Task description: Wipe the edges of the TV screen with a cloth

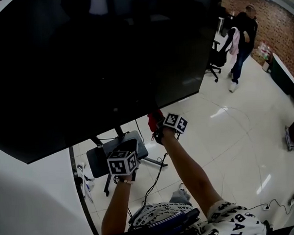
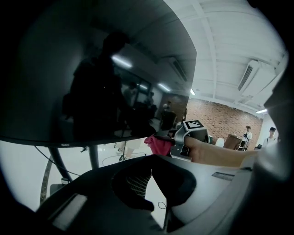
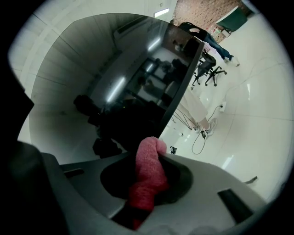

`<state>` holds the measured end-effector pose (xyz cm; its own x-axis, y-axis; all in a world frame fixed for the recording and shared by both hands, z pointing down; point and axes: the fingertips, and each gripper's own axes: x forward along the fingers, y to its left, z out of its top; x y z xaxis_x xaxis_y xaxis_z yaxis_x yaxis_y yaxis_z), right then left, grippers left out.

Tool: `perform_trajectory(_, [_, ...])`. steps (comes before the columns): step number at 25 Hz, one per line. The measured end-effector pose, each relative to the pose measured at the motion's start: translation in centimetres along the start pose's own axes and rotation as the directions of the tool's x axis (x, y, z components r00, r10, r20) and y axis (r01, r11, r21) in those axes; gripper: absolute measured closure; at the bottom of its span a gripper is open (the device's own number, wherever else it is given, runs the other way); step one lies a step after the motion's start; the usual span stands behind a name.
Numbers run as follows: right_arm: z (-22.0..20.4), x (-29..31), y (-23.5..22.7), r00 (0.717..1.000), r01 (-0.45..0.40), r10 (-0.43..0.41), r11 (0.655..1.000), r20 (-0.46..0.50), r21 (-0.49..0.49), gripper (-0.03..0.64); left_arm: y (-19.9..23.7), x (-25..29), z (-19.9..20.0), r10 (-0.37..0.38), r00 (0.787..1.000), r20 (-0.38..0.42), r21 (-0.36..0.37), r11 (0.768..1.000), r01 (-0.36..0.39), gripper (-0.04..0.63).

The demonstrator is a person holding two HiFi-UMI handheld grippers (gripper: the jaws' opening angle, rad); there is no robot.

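TV (image 1: 86, 59) cut off by top and left edges in head view. Stand (image 1: 96, 163) top hidden behind the screen. Left gripper (image 1: 123, 165) and right gripper (image 1: 158, 124): jaws hidden under their marker cubes there. Cloth (image 1: 154, 120) shows only as a red scrap, can't tell if it touches the TV edge. In right gripper view the cloth's lower end drops out of sight between the jaws. Far person (image 1: 241, 37) too small for detail.

Red cloth (image 2: 158, 145) at TV screen (image 2: 92, 69) edge
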<state>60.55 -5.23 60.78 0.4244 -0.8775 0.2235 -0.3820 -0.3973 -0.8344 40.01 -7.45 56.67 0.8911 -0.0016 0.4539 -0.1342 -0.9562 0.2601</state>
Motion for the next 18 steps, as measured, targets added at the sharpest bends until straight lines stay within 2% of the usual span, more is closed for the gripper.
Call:
perform_trajectory(6, [7.5,-3.0,-3.3,1.000,-0.009,0.010,1.000,0.015,-0.028,0.540,-6.0,5.0,1.8,-0.027,0.999,0.027,-0.026,0.999,0.027,0.594])
perform_trajectory(18, [17.2,-5.3,-12.1,1.000,0.024,-0.024,0.999,0.008,-0.040,0.540,-12.5,11.7,2.5,-0.013,0.998,0.063,-0.062,0.998,0.017,0.594])
